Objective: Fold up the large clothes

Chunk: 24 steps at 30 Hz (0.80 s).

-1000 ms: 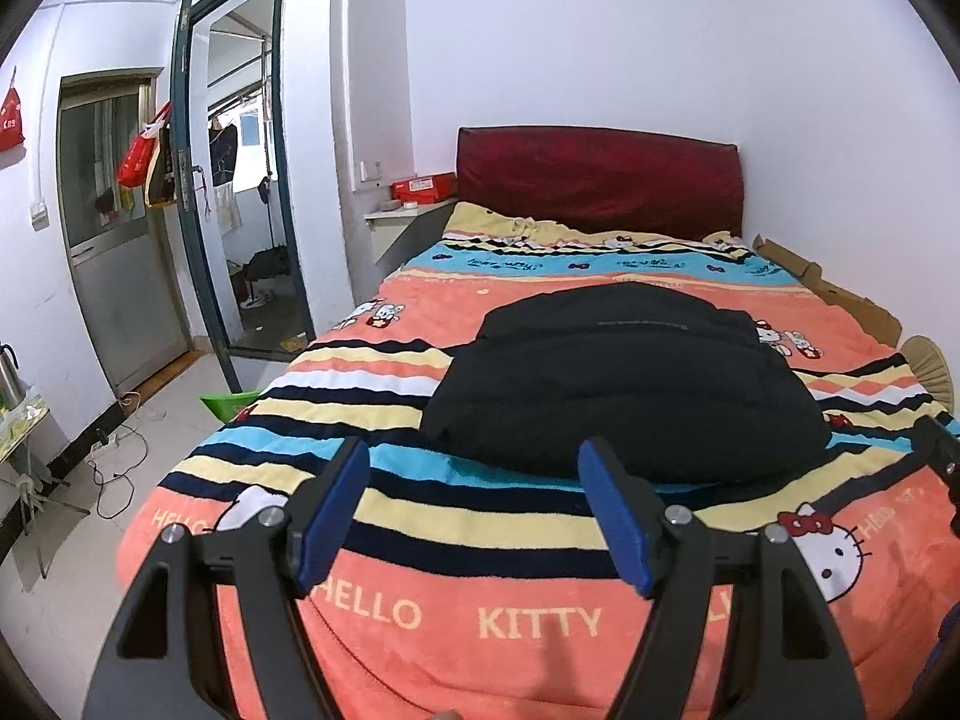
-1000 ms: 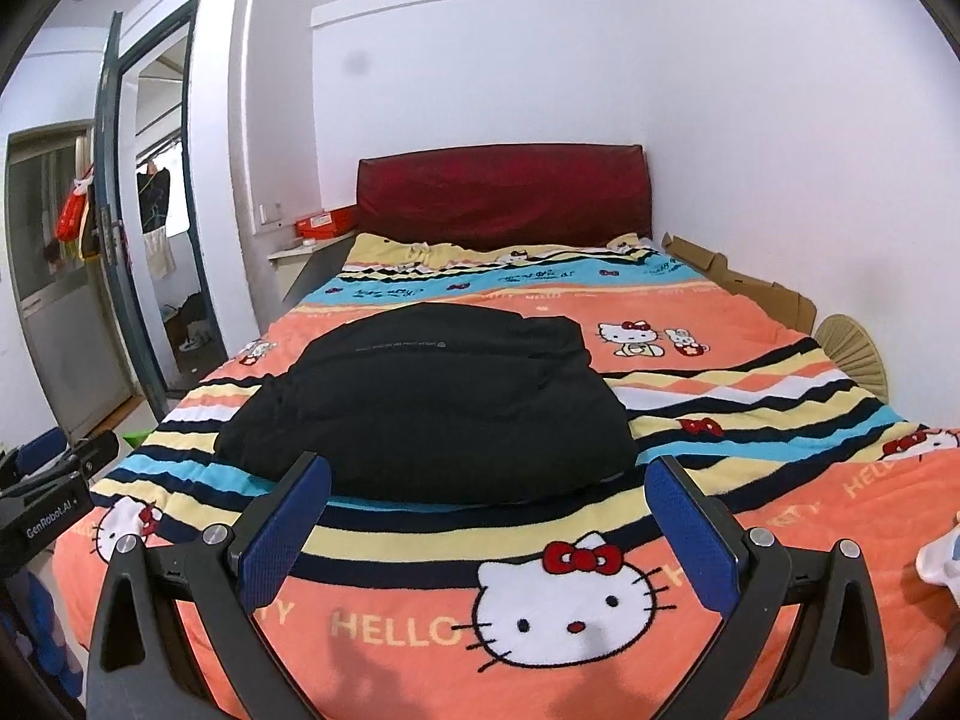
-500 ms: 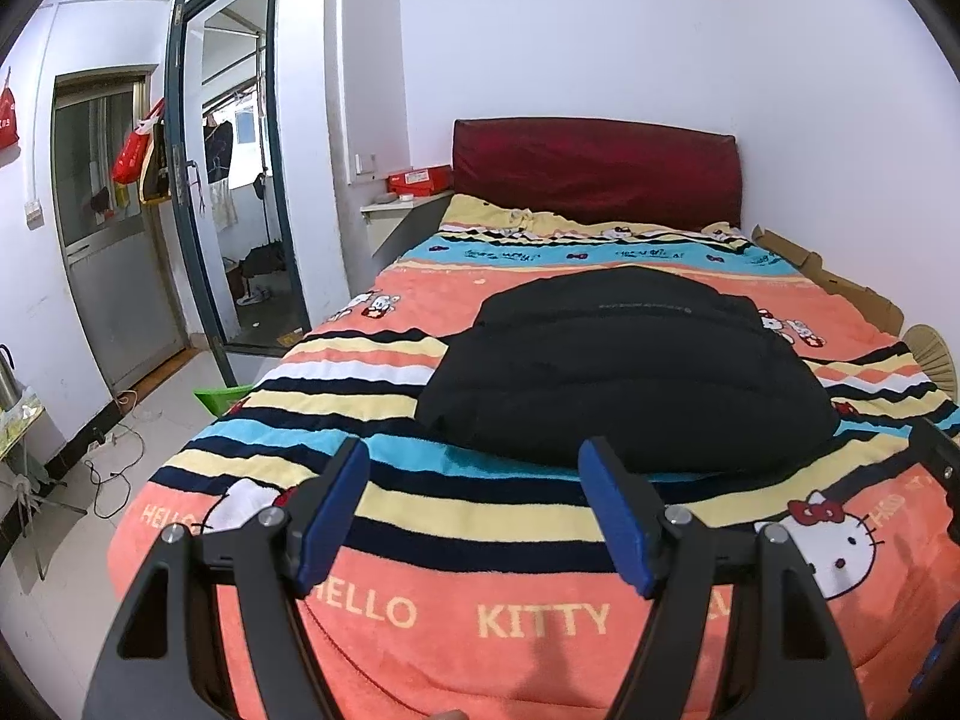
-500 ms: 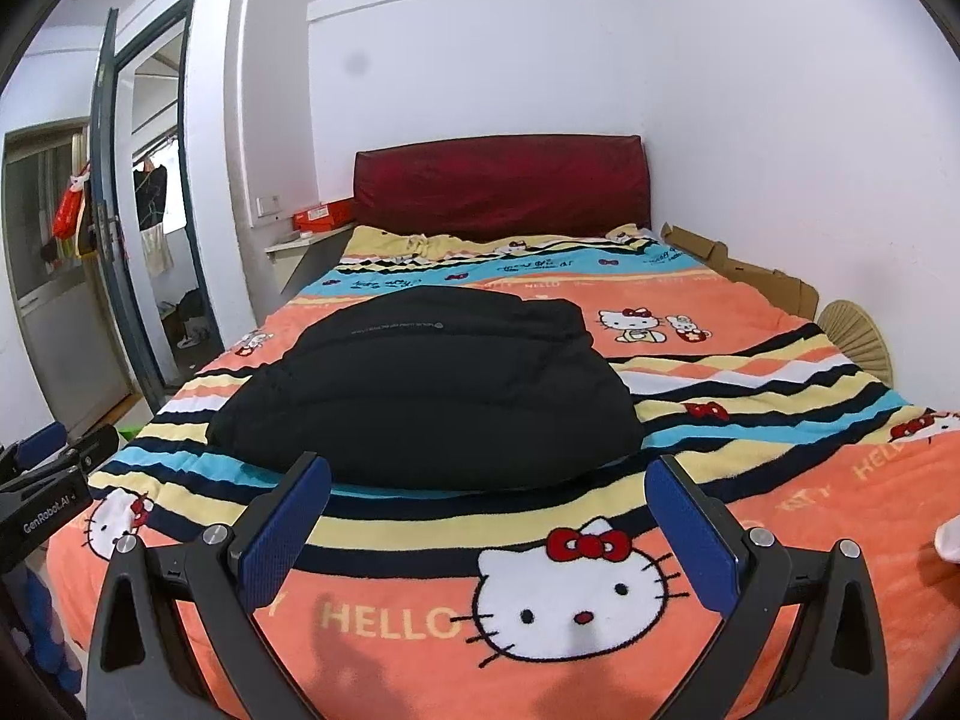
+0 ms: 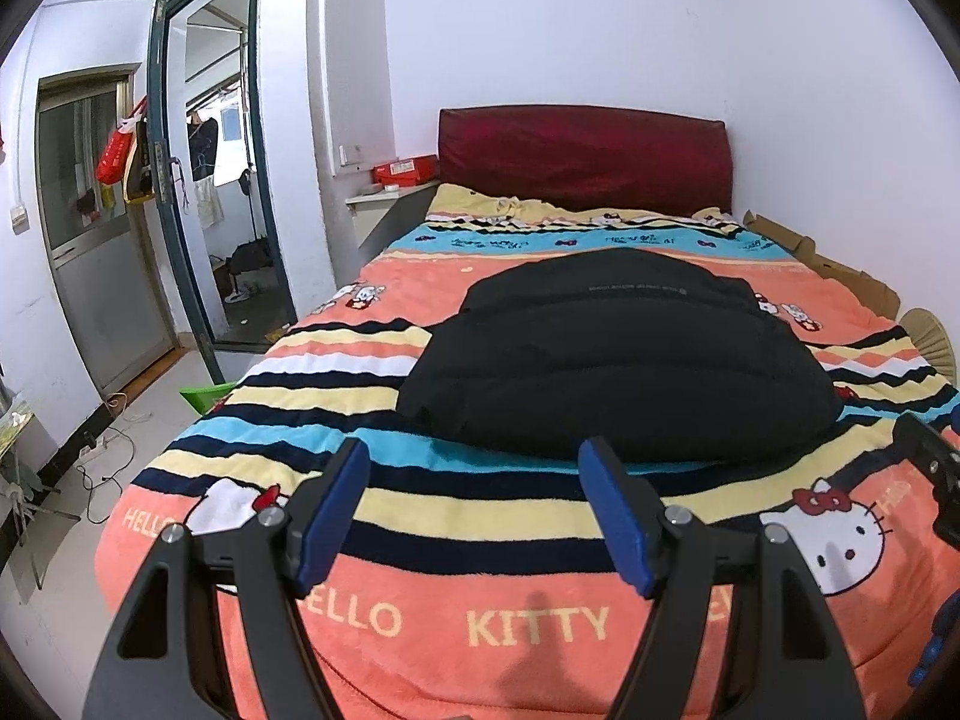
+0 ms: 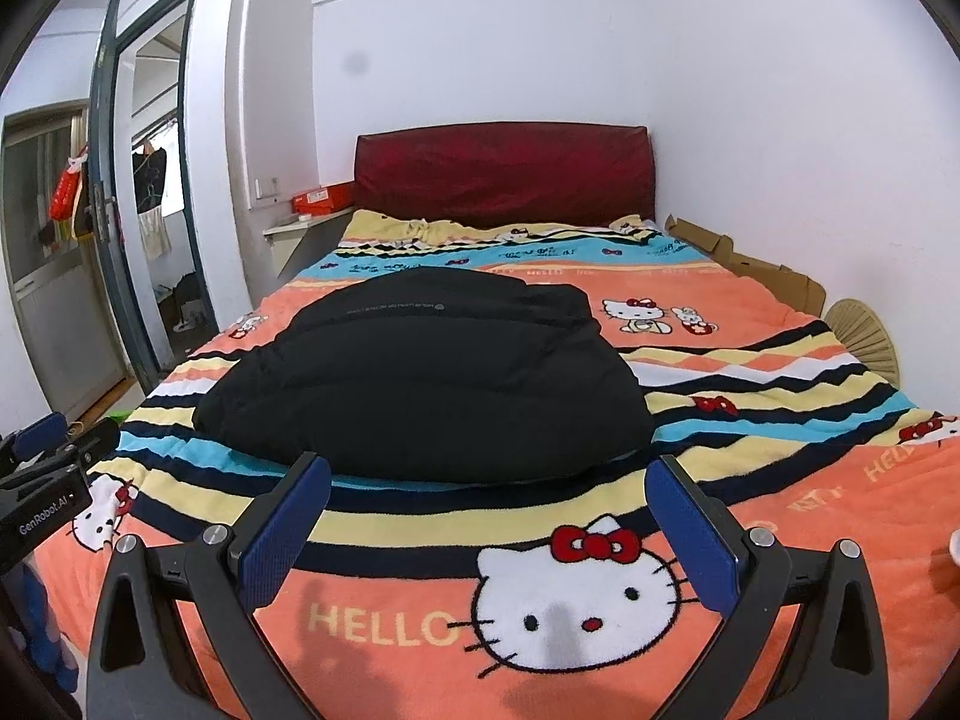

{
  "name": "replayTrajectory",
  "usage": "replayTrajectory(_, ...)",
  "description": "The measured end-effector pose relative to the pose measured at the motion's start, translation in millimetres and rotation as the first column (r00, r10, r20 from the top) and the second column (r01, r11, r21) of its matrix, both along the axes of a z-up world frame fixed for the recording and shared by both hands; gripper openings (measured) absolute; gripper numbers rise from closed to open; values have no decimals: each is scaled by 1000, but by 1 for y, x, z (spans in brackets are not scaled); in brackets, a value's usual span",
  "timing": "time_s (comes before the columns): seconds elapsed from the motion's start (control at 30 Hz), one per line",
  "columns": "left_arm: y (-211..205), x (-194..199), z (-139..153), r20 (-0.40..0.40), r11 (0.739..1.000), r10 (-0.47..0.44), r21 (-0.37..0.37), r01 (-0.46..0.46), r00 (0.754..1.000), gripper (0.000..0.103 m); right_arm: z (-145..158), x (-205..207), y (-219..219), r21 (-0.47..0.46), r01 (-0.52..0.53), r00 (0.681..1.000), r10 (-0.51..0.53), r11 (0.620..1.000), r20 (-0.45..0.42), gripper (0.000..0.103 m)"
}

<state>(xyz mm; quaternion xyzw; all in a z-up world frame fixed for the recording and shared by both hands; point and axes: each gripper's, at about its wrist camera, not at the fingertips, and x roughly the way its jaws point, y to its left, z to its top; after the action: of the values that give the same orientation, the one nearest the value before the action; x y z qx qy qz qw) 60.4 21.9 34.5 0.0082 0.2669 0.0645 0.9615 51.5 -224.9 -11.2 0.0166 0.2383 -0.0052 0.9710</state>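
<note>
A black puffy jacket point(image 5: 618, 354) point(image 6: 432, 378) lies bunched in the middle of a bed covered by a striped orange cartoon-cat blanket point(image 5: 540, 618) point(image 6: 384, 624). My left gripper point(image 5: 474, 462) hovers open over the blanket's near end, short of the jacket's front left edge, with nothing between its blue pads. My right gripper point(image 6: 489, 474) is open too, wider, just in front of the jacket's near hem and empty. The left gripper's body point(image 6: 42, 492) shows at the left edge of the right wrist view.
A dark red headboard point(image 5: 582, 156) stands at the far end, with a white wall close on the right. Cardboard point(image 6: 750, 264) and a woven fan point(image 6: 864, 336) lie along the bed's right side. To the left are a bedside shelf with a red box point(image 5: 405, 171), an open door point(image 5: 180, 180) and floor cables point(image 5: 102, 462).
Both grippers have sunk and come a little closer to the bed; the jacket looms larger and nearer the fingertips. Jaws are as before, the jacket has not moved.
</note>
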Motion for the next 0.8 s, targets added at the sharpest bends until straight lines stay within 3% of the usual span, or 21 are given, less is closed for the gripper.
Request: replayTrajectory(0.8,-7,22,-30,-68,1000,-26,12,27,997,71,-30,22,-11,-8,26,998,-26,1000,-52,103)
